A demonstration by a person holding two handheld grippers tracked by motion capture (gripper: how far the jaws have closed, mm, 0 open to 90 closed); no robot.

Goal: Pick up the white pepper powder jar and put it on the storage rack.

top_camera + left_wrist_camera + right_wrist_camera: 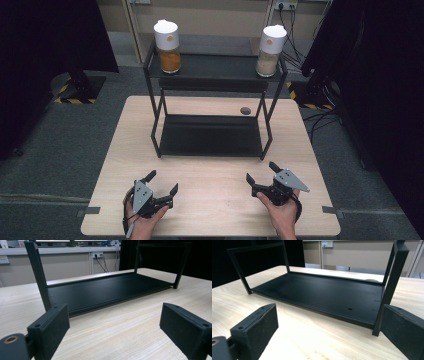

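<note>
A black two-tier metal rack [212, 75] stands at the middle back of the wooden table [210, 200]. On its top shelf sit two white-capped jars: one with orange powder [168, 47] at the left, one with beige powder [270, 51] at the right. Its lower shelf [105, 290] [322, 293] is bare. My left gripper [162, 182] rests open near the front left edge, held by a hand. My right gripper [262, 171] rests open at the front right. Both point toward the rack with nothing between their jaws.
A small dark round grommet [245, 110] sits in the table behind the rack's right leg. Black curtains hang at both sides, with stand bases marked by yellow-black tape [75, 100] on the grey floor. Cables [295, 45] run to a wall outlet at the back.
</note>
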